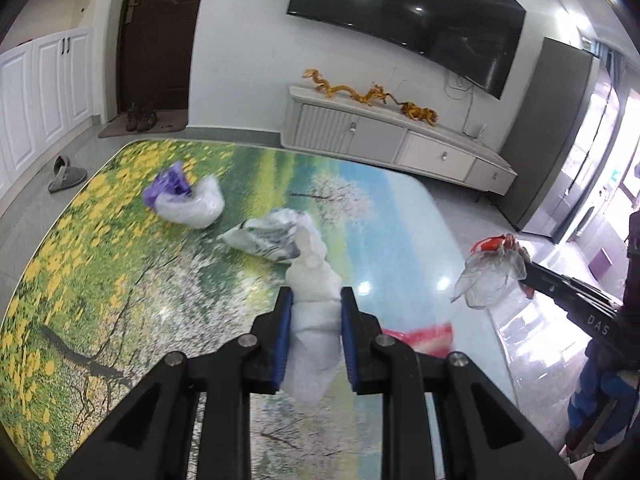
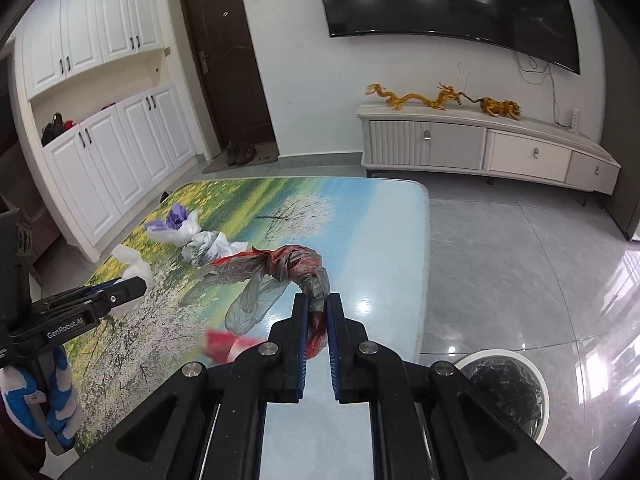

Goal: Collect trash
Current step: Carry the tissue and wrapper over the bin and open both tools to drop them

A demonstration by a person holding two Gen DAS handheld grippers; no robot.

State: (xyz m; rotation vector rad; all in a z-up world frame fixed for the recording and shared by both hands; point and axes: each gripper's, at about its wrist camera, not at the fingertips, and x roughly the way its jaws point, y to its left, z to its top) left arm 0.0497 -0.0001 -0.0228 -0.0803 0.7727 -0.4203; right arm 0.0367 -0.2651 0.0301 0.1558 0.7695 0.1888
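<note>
While left gripper (image 1: 316, 300) pinches white wad (image 1: 314, 280) | right gripper (image 2: 318, 304) pinches red-clear bag (image 2: 296, 268) | bin (image 2: 508, 392) right view only

The table (image 2: 360, 216) wore a printed meadow-and-sky cover. On it, toward eleven o'clock, lay a purple-and-white bag (image 1: 182, 200); just beside it, toward the centre, a grey-white bag (image 1: 264, 238). A blurred red-white scrap (image 2: 228, 344) lay at the near edge.

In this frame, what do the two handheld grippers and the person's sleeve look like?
Both the left gripper and right gripper are matte black, angular linkages with silver pivot screws and blue ribbed pads. White lettering marks each body's side. The sleeve is blue and white, fleecy.
</note>
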